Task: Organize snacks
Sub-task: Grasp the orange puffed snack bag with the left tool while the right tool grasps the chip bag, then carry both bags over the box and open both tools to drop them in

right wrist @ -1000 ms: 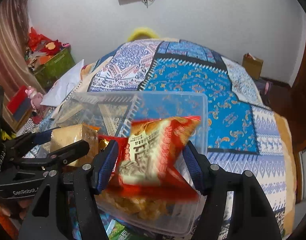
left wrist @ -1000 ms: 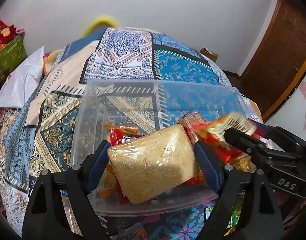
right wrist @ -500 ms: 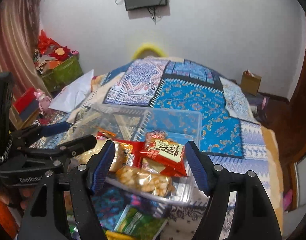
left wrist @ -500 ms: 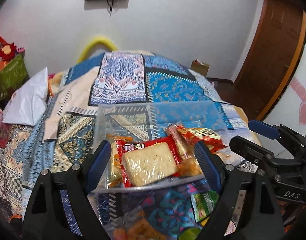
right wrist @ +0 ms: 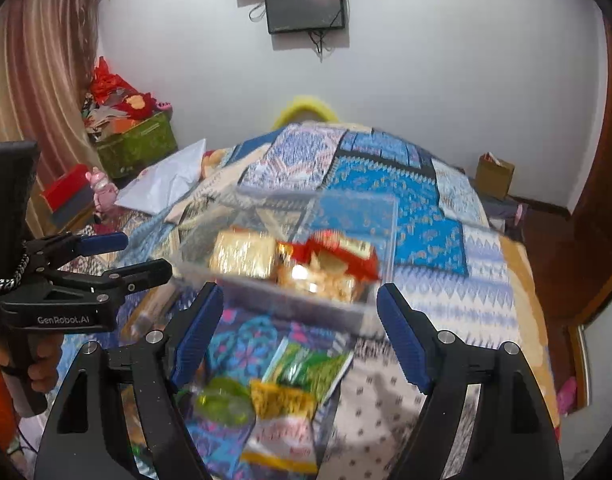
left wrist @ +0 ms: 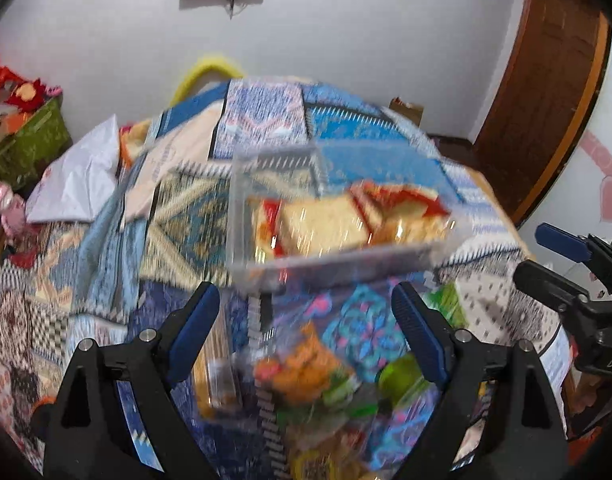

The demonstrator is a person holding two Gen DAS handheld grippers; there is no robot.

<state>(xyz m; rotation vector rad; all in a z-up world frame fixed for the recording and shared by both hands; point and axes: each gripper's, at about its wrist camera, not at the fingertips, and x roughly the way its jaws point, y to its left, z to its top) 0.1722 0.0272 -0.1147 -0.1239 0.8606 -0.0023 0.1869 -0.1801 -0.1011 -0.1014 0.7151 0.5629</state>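
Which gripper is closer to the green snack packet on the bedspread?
Right. The right gripper, jaws just opened wider and empty, hangs almost directly over the green snack packet; the left gripper is off to its left.

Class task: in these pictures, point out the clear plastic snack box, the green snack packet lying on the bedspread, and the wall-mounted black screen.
clear plastic snack box (left wrist: pixel 242 216): left wrist view, left wall.
green snack packet (right wrist: pixel 309 368): right wrist view, packet's middle.
wall-mounted black screen (right wrist: pixel 306 6): right wrist view, screen centre.

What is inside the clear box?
The clear box holds snack packs: a pale cracker pack on top and a red pack beside it. More packs lie under them, but they are covered and blurred, so I cannot name them.
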